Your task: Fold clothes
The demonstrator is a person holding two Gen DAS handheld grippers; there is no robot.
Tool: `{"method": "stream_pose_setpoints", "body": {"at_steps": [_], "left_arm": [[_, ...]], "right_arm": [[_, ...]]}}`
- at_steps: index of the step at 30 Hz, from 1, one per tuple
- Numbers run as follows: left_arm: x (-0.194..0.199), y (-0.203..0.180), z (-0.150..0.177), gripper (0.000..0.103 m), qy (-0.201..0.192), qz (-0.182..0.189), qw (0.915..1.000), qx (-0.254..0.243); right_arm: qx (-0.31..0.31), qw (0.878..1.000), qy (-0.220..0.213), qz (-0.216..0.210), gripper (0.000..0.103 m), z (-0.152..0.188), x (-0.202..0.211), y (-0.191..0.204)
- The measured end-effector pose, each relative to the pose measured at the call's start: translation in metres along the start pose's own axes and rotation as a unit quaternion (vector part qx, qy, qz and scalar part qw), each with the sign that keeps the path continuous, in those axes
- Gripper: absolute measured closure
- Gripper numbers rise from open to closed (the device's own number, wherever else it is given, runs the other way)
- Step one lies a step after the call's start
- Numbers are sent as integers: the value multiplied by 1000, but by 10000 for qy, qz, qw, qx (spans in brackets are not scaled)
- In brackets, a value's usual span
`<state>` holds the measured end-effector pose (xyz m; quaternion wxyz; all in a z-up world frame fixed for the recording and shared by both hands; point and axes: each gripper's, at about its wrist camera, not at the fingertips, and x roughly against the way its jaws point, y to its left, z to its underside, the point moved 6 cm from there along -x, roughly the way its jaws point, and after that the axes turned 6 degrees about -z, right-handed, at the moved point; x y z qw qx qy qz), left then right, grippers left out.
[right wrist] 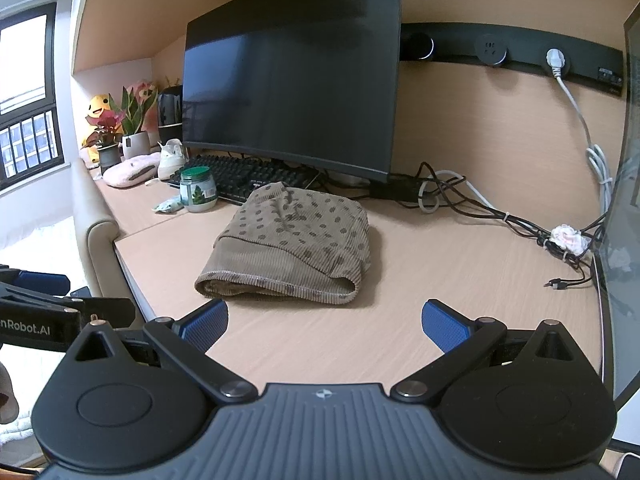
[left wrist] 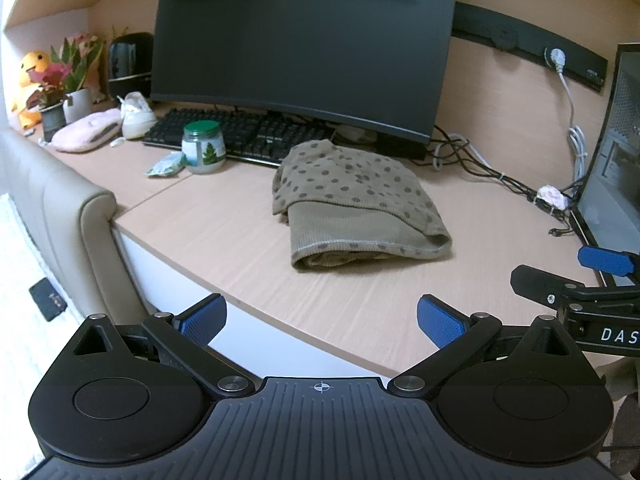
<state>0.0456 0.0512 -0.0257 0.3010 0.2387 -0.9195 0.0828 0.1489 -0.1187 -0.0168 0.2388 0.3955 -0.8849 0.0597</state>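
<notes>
A tan garment with dark polka dots (left wrist: 356, 204) lies folded into a compact bundle on the light wooden desk (left wrist: 224, 232), in front of the monitor. It also shows in the right wrist view (right wrist: 292, 240). My left gripper (left wrist: 320, 322) is open and empty, held back at the desk's front edge, short of the garment. My right gripper (right wrist: 325, 326) is open and empty above the desk, just in front of the bundle's ribbed hem. The right gripper shows at the right edge of the left wrist view (left wrist: 580, 280).
Behind the garment stand a black monitor (left wrist: 304, 40) and keyboard (left wrist: 240, 136). A glass jar (left wrist: 203, 147), a crumpled wrapper (left wrist: 164, 166), a white shoe (left wrist: 136, 116), plants (left wrist: 72, 76) sit at left. Cables (left wrist: 492, 172) and a PC case (left wrist: 620, 160) are at right. A padded headboard (left wrist: 60, 216) borders the desk's left.
</notes>
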Motion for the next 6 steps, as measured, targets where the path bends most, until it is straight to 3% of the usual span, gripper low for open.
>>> {"method": "stream_pose_setpoints", "body": {"at_steps": [6], "left_arm": [[-9,8,-5,0,139,172,9993,313]], "right_arm": [[52,9999,-8,-104,0,-10,2,0]]}}
